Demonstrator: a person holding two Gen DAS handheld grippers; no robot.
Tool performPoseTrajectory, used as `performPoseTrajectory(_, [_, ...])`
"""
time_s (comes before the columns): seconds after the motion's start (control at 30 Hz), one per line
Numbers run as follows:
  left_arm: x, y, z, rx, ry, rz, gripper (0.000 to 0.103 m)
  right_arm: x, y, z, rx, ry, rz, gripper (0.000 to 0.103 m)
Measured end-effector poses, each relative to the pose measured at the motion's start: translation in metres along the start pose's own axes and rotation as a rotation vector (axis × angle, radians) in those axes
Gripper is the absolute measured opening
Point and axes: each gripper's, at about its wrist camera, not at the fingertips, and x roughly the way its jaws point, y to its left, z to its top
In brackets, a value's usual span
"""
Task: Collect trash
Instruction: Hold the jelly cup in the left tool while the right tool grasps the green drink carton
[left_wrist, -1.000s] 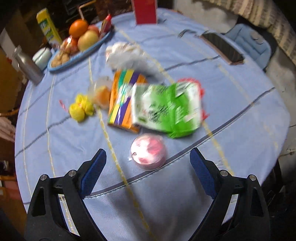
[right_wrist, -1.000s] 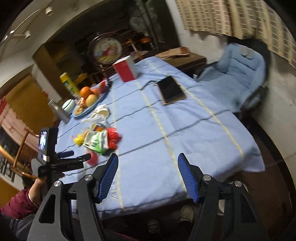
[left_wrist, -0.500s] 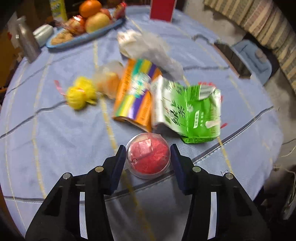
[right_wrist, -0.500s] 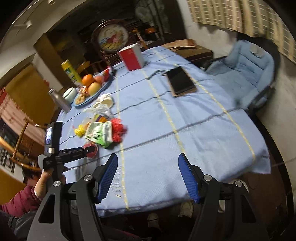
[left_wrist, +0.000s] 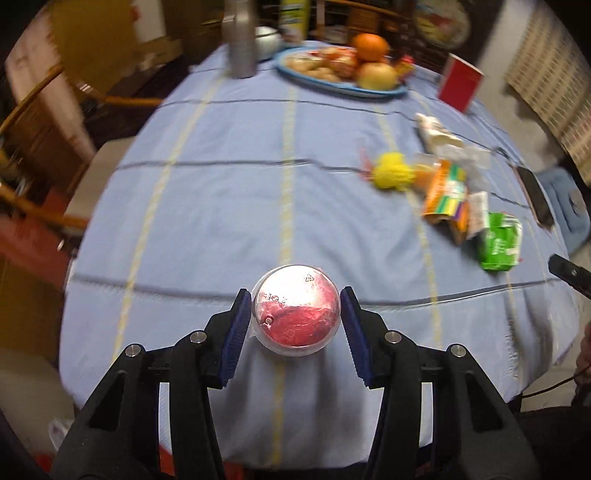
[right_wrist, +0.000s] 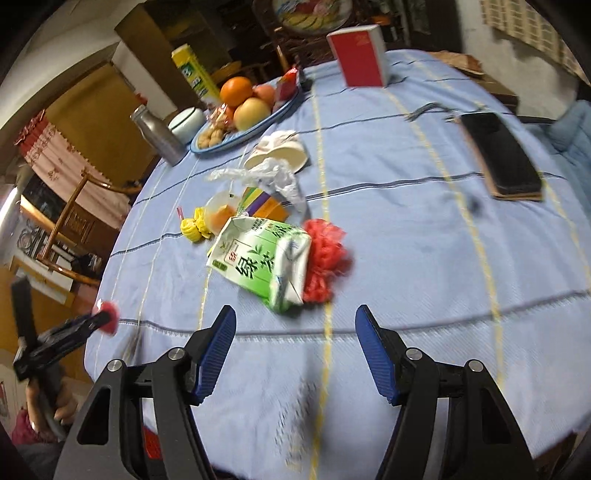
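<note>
My left gripper (left_wrist: 295, 325) is shut on a clear plastic cup with red wrapper inside (left_wrist: 295, 310), held above the near table edge; it shows as a red spot in the right wrist view (right_wrist: 107, 317). My right gripper (right_wrist: 295, 350) is open and empty, just short of a green tea carton (right_wrist: 262, 262) with a red mesh wad (right_wrist: 325, 258) beside it. More trash lies beyond: an orange-purple packet (right_wrist: 266, 203), yellow wad (right_wrist: 194, 227), clear bag (right_wrist: 269, 173) and paper cup (right_wrist: 280, 153). The carton (left_wrist: 500, 243) and yellow wad (left_wrist: 391, 173) show at right in the left wrist view.
The round table has a blue cloth (right_wrist: 406, 258). A fruit plate (right_wrist: 240, 129), metal bottle (right_wrist: 159, 134), white bowl (right_wrist: 186, 123) and red box (right_wrist: 360, 55) stand at the back. A black phone on a board (right_wrist: 502, 155) lies right. Wooden chairs (left_wrist: 55, 122) stand left.
My left gripper closed on the red cup, lifted it and swung left, away from the trash pile. My right gripper moved in toward the green carton and stayed open.
</note>
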Motion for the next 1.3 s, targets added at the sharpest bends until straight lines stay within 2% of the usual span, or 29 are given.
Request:
performPoseTrajectory(0.17, [-0.014, 0.026, -0.012, -0.075, -0.011, 0.057, 0.050, 0.035, -0.002, 0.015, 0.017, 0.033, 0.017, 0.060])
performPoseTrajectory(0.23, [-0.017, 0.030, -0.014, -0.090, -0.014, 0.076, 0.050, 0.048, -0.004, 0.017, 0.034, 0.058, 0.033, 0.054])
performPoseTrajectory(0.27, [-0.018, 0.031, -0.015, -0.093, -0.013, 0.081, 0.050, 0.053, -0.005, 0.017, 0.035, 0.069, 0.037, 0.047])
performPoseTrajectory(0.3, [-0.019, 0.031, -0.015, -0.094, -0.013, 0.085, 0.050, 0.057, -0.004, 0.017, 0.034, 0.077, 0.037, 0.034])
performPoseTrajectory(0.33, [-0.018, 0.030, -0.014, -0.094, -0.012, 0.086, 0.050, 0.058, -0.003, 0.017, 0.030, 0.076, 0.042, 0.030])
performPoseTrajectory(0.43, [-0.014, 0.024, -0.009, -0.081, -0.007, 0.077, 0.050, 0.036, 0.003, 0.019, 0.008, -0.006, 0.064, 0.027])
performPoseTrajectory(0.53, [-0.006, 0.009, 0.002, -0.031, -0.007, 0.046, 0.050, -0.006, 0.007, 0.024, -0.012, -0.119, 0.124, 0.027])
performPoseTrajectory(0.57, [-0.003, 0.005, 0.005, -0.015, -0.007, 0.035, 0.050, -0.014, 0.006, 0.024, -0.022, -0.136, 0.120, 0.025])
performPoseTrajectory(0.6, [0.000, -0.001, 0.009, 0.004, -0.006, 0.020, 0.050, -0.022, 0.005, 0.023, -0.033, -0.146, 0.103, 0.020])
performPoseTrajectory(0.73, [0.014, -0.030, 0.022, 0.103, 0.003, -0.049, 0.050, -0.023, -0.015, 0.001, 0.006, -0.106, 0.004, 0.020])
performPoseTrajectory(0.8, [0.018, -0.043, 0.024, 0.150, 0.004, -0.071, 0.050, -0.019, -0.028, -0.014, 0.051, -0.060, -0.010, 0.022])
performPoseTrajectory(0.87, [0.021, -0.053, 0.024, 0.196, 0.005, -0.089, 0.050, -0.027, -0.040, -0.030, 0.114, -0.065, -0.021, 0.027])
performPoseTrajectory(0.97, [0.024, -0.057, 0.025, 0.224, 0.012, -0.111, 0.050, -0.041, -0.047, -0.044, 0.155, -0.097, -0.043, 0.051])
performPoseTrajectory(1.07, [0.027, -0.059, 0.027, 0.233, 0.018, -0.125, 0.050, -0.045, -0.046, -0.051, 0.168, -0.101, -0.057, 0.058])
performPoseTrajectory(1.2, [0.026, -0.057, 0.024, 0.252, 0.024, -0.132, 0.050, -0.048, -0.036, -0.062, 0.157, -0.118, -0.052, 0.077])
performPoseTrajectory(1.3, [0.031, -0.055, 0.020, 0.251, 0.050, -0.146, 0.050, -0.045, -0.023, -0.069, 0.116, -0.098, -0.070, 0.082])
